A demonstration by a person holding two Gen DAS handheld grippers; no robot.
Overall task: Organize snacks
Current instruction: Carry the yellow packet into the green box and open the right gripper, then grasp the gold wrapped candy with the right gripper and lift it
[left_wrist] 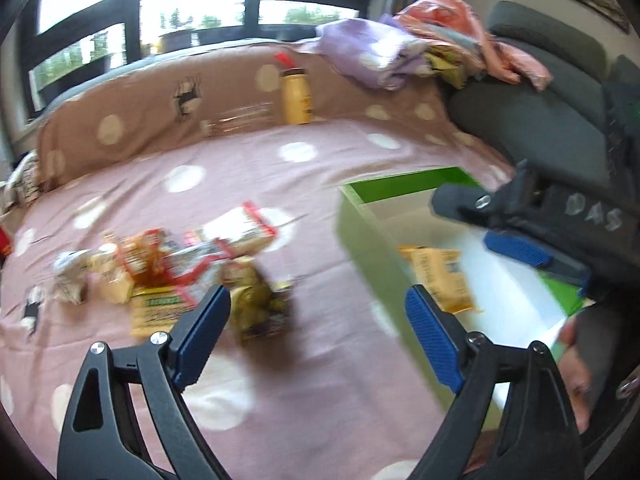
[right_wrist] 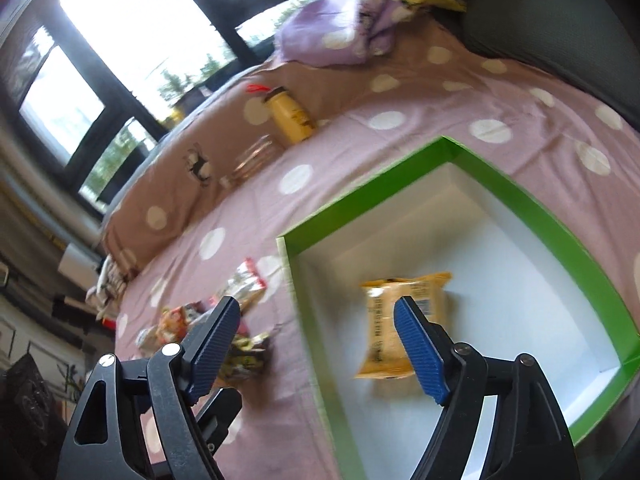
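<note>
A green box [left_wrist: 360, 240] with a white inside stands on a pink polka-dot bedsheet; it also shows in the right wrist view [right_wrist: 520, 200]. One yellow snack packet [left_wrist: 440, 276] lies in it, seen too in the right wrist view [right_wrist: 384, 320]. A pile of snack packets [left_wrist: 160, 268] lies left of the box, with a dark yellow packet [left_wrist: 260, 304] nearest. The pile also shows in the right wrist view [right_wrist: 224, 320]. My left gripper [left_wrist: 318, 332] is open and empty above the sheet by the box's left wall. My right gripper [right_wrist: 316, 344] is open and empty over that wall; it shows in the left wrist view [left_wrist: 516, 240].
A yellow bottle [left_wrist: 296, 98] with a red tag leans on the brown dotted pillow at the back. A purple cloth [left_wrist: 372, 52] and pink bags [left_wrist: 472, 28] lie on the grey sofa arm [left_wrist: 532, 120] at the right. Windows are behind.
</note>
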